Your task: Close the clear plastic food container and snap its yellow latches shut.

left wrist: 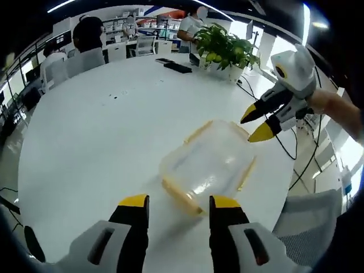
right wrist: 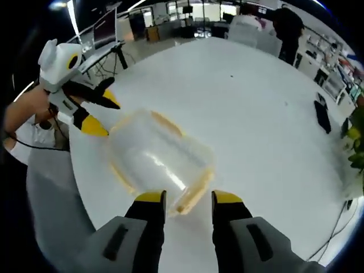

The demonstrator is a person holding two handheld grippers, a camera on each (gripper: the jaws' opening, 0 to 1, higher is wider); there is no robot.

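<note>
A clear plastic food container (left wrist: pixel 211 164) (right wrist: pixel 154 154) stands on the round white table (left wrist: pixel 102 131) (right wrist: pixel 256 114), near its edge. Its lid seems to lie on top, and yellow latches (left wrist: pixel 182 197) (right wrist: pixel 192 198) stick outward from its sides. In the left gripper view my left gripper (left wrist: pixel 179 202) is open, with the near latch just ahead of its jaws. My right gripper (left wrist: pixel 257 124) hovers open beside the container's far corner. In the right gripper view my right gripper (right wrist: pixel 189 199) is open at another latch, and the left gripper (right wrist: pixel 101 115) is open on the opposite side.
A potted plant (left wrist: pixel 224 48) and black flat items (left wrist: pixel 177 66) sit on the far part of the table. Cables (left wrist: pixel 296 149) trail off its right edge. A grey chair (left wrist: pixel 313 230) stands near the container's side. People and white chairs (left wrist: pixel 85 57) are beyond the table.
</note>
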